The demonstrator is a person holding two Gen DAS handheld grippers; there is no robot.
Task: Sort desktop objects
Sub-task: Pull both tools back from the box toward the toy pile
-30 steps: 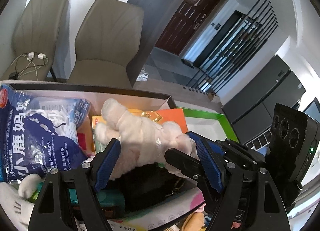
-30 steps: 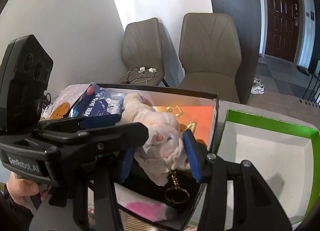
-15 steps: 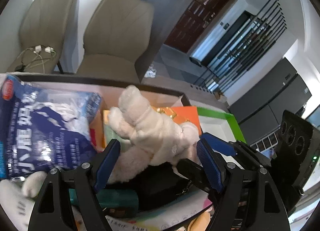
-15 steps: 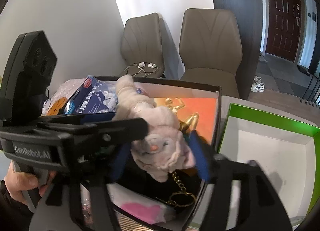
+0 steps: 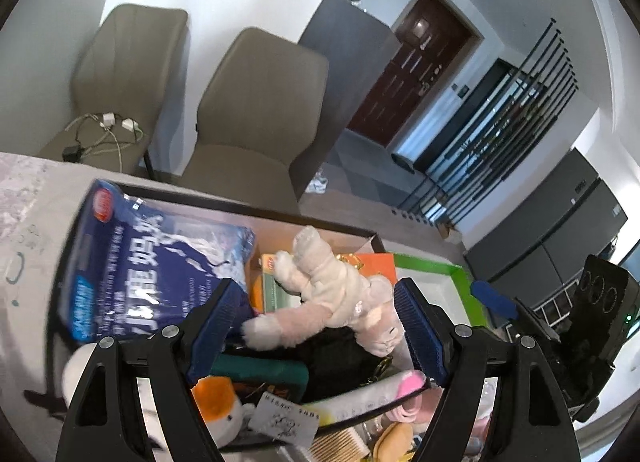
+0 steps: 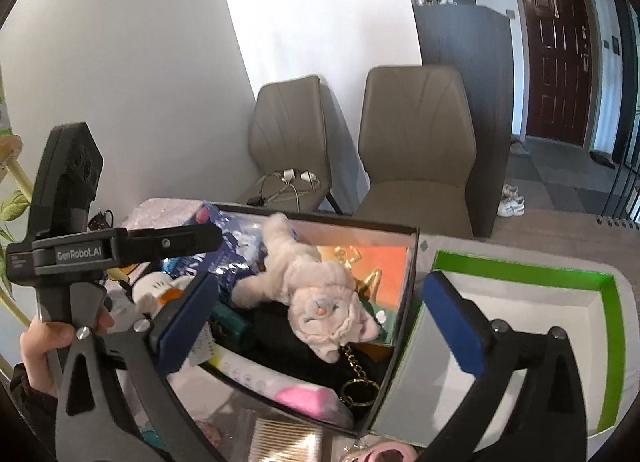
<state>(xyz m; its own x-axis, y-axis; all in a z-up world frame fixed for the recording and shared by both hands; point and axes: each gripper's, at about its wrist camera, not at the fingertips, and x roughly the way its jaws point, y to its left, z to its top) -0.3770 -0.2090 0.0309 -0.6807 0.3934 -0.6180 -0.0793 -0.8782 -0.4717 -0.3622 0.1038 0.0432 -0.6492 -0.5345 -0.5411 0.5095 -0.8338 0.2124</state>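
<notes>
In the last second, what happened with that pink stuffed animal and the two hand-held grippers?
The right hand-held gripper, shut on the plush toy a second ago, has opened and let it go; the toy now lies on the pile in the black-rimmed box. Both grippers have drawn back, so the toy looks farther off. The left hand-held gripper stayed open, and the green-rimmed box stayed empty.

White Chinese characters "小鹿妈妈", partly covered, across the front of the blue packet (image 5: 156,258), with a red round badge at its upper corner, lettering there too small to read; "GenRobot.AI" in pale letters on the black body of the left gripper (image 6: 80,254), seen from the right wrist camera; small print on the white card (image 5: 284,418), illegible.
</notes>
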